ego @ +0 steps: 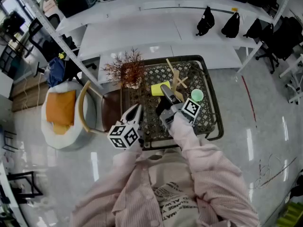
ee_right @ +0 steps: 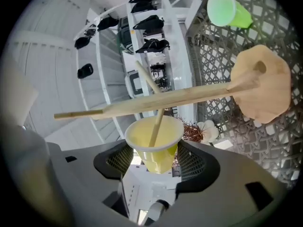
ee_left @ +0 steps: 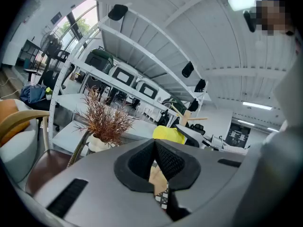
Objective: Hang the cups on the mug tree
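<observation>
The wooden mug tree (ego: pixel 176 81) stands on the dark lattice table (ego: pixel 208 110). In the right gripper view its stem (ee_right: pixel 180 97) runs across from the round base (ee_right: pixel 262 84). My right gripper (ee_right: pixel 154 160) is shut on a yellow cup (ee_right: pixel 155 143), and one peg of the tree reaches into the cup's mouth. In the head view the right gripper (ego: pixel 164 93) holds the yellow cup (ego: pixel 159 89) just left of the tree. A green cup (ego: pixel 197 95) (ee_right: pixel 228 9) lies on the table to the tree's right. My left gripper (ego: pixel 137 109) (ee_left: pixel 155 163) hangs shut and empty over the table's left part.
A dried brown plant (ego: pixel 130 70) in a white pot stands at the table's far left corner. A chair with a curved wooden arm (ego: pixel 84 109) and a white pouf with an orange cushion (ego: pixel 60 112) stand to the left. White shelves (ego: pixel 156 32) run behind.
</observation>
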Demonstrator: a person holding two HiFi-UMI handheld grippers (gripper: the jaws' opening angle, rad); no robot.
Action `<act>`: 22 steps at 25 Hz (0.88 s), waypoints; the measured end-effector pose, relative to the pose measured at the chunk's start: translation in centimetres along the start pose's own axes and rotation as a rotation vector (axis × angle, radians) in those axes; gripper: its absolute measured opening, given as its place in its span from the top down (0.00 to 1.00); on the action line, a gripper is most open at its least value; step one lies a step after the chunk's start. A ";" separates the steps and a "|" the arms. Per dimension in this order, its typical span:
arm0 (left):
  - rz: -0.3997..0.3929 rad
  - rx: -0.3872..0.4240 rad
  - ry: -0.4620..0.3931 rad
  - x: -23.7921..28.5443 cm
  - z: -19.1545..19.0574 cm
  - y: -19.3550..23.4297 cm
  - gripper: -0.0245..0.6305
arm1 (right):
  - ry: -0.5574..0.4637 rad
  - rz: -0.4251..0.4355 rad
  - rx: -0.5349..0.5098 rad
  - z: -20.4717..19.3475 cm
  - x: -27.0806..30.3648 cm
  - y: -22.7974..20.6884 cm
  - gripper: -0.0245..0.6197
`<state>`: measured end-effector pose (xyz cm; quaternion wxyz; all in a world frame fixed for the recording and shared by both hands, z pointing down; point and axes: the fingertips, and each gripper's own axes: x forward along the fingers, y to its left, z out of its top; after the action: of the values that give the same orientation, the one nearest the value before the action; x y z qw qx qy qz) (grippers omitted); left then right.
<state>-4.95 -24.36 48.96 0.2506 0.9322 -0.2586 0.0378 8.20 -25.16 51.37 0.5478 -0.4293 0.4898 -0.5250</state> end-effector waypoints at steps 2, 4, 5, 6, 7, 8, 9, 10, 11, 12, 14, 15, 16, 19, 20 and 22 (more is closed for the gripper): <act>0.005 -0.001 0.001 0.2 0.0 -0.3 0.96 | -0.006 0.000 0.033 0.5 0.0 -0.1 0.52; 0.013 -0.003 0.003 0.4 -0.1 -0.5 0.96 | -0.004 -0.001 0.058 0.9 -0.1 -0.2 0.52; 0.018 -0.005 0.004 0.5 -0.2 -0.6 0.96 | -0.004 0.000 0.074 1.0 -0.1 -0.3 0.52; 0.022 -0.006 0.004 0.5 -0.2 -0.7 0.96 | -0.005 0.000 0.090 1.1 -0.1 -0.4 0.52; 0.025 -0.007 0.003 0.6 -0.2 -0.8 0.96 | -0.005 -0.001 0.102 1.2 -0.1 -0.5 0.52; 0.028 -0.008 0.002 0.6 -0.2 -0.8 0.96 | -0.003 -0.002 0.113 1.3 -0.1 -0.7 0.52; 0.031 -0.008 0.001 0.6 -0.2 -0.9 0.96 | 0.001 -0.003 0.124 1.3 0.0 -0.7 0.52; 0.035 -0.008 0.001 0.6 -0.2 -1.0 0.96 | 0.007 -0.002 0.135 1.2 0.0 -0.8 0.52; 0.038 -0.008 0.002 0.6 -0.3 -1.1 0.96 | 0.011 -0.001 0.148 1.1 0.0 -0.9 0.52; 0.041 -0.009 0.004 0.5 -0.3 -1.1 0.96 | 0.014 -0.002 0.159 1.1 0.0 -1.0 0.52; 0.046 -0.008 0.005 0.5 -0.4 -1.3 0.96 | 0.015 -0.007 0.176 1.1 0.0 -1.3 0.52; 0.049 -0.009 0.005 0.5 -0.5 -1.3 0.96 | 0.016 -0.010 0.179 1.1 0.0 -1.4 0.52; 0.053 -0.010 0.004 0.4 -0.5 -1.3 0.96 | 0.018 -0.013 0.179 1.1 0.0 -1.4 0.52; 0.068 -0.016 0.000 0.2 -0.6 -1.2 0.96 | 0.025 -0.010 0.194 1.1 0.1 -1.5 0.52; 0.074 -0.018 -0.001 0.2 -0.7 -1.2 0.96 | 0.025 -0.008 0.200 1.1 0.1 -1.5 0.52; 0.084 -0.021 -0.003 0.1 -0.8 -1.2 0.96 | 0.020 -0.004 0.205 1.3 0.1 -1.5 0.52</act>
<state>-4.23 -23.16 49.19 0.2581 0.9179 -0.2980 0.0444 9.23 -25.43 53.08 0.5830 -0.3669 0.4380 -0.5776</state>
